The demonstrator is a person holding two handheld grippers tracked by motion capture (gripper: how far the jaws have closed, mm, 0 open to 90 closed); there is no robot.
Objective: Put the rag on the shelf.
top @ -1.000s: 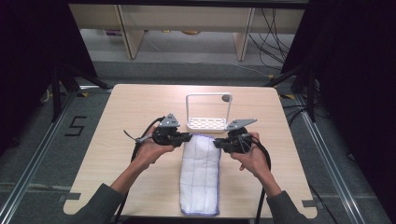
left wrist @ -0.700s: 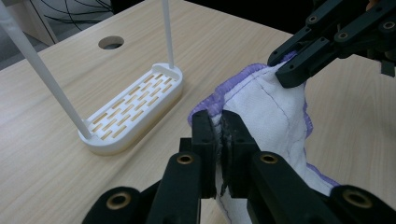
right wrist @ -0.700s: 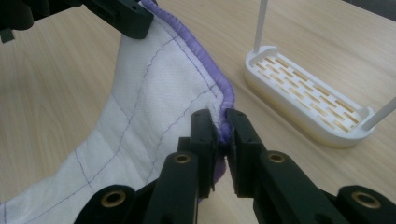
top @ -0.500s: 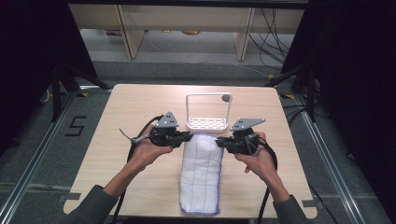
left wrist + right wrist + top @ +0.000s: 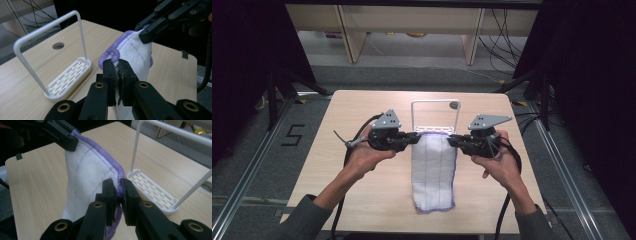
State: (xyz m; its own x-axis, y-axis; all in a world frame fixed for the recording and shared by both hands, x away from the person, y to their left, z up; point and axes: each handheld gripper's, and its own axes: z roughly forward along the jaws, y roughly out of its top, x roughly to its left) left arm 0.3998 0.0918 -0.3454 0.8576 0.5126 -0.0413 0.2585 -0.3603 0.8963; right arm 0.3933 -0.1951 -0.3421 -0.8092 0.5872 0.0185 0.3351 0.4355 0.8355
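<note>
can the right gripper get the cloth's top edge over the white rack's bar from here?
Probably yes. The right gripper and left gripper each pinch a top corner of the cloth, with the rack just behind and nothing between; the edge likely needs lifting.

cloth (image 5: 433, 172) on table (image 5: 362, 107) | rack (image 5: 435, 116) behind cloth | grippers flank cloth's far edge
</note>
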